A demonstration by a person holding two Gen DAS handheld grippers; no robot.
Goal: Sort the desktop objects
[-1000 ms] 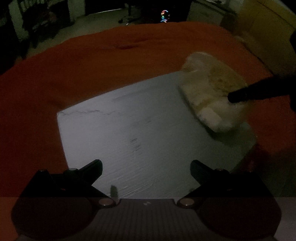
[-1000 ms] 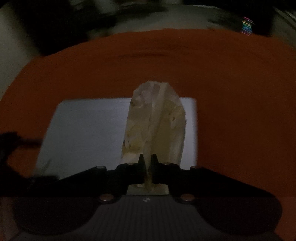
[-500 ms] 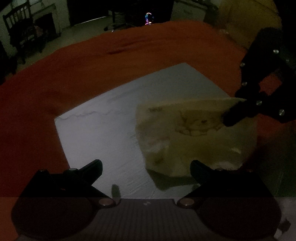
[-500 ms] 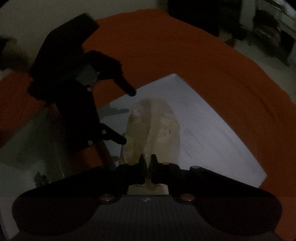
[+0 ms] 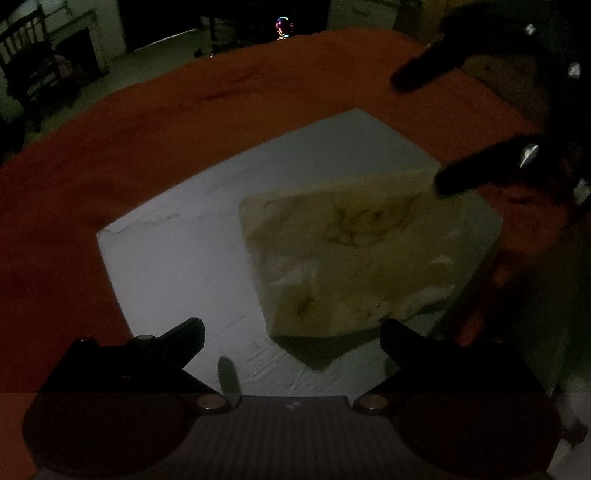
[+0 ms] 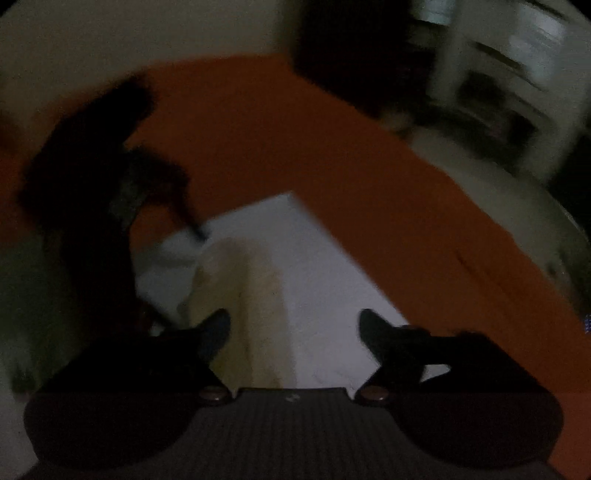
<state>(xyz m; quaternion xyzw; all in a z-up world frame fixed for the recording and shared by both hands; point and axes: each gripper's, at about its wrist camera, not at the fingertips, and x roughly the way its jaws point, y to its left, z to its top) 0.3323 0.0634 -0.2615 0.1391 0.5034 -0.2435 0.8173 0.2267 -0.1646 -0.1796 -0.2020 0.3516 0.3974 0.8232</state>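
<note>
The room is dim. A wide orange cloth-covered surface (image 5: 155, 155) fills both views, and on it lies a flat pale grey rectangular board (image 5: 177, 266), one corner pointing away from the left wrist camera. Beyond the orange edge the left view shows a dark wooden chair (image 5: 26, 59) against a light wall and a small multicoloured glow (image 5: 283, 28) in the dark background. The right view, blurred, shows pale shelving (image 6: 509, 85) at its upper right.

No container can be made out. On the board's right half lies a cream-coloured crumpled cloth with a faint printed drawing (image 5: 351, 258), flat except for its far edge, which is raised.

The left gripper (image 5: 291, 332) hovers over the board's near edge, its jaws spread wide with nothing between them. The right gripper (image 5: 417, 129) is above the cloth's far right corner, jaws opening; its lower finger is at the raised cloth edge, but whether it touches is unclear. In its own view the cloth lies below the spread fingers, unpinched.
</note>
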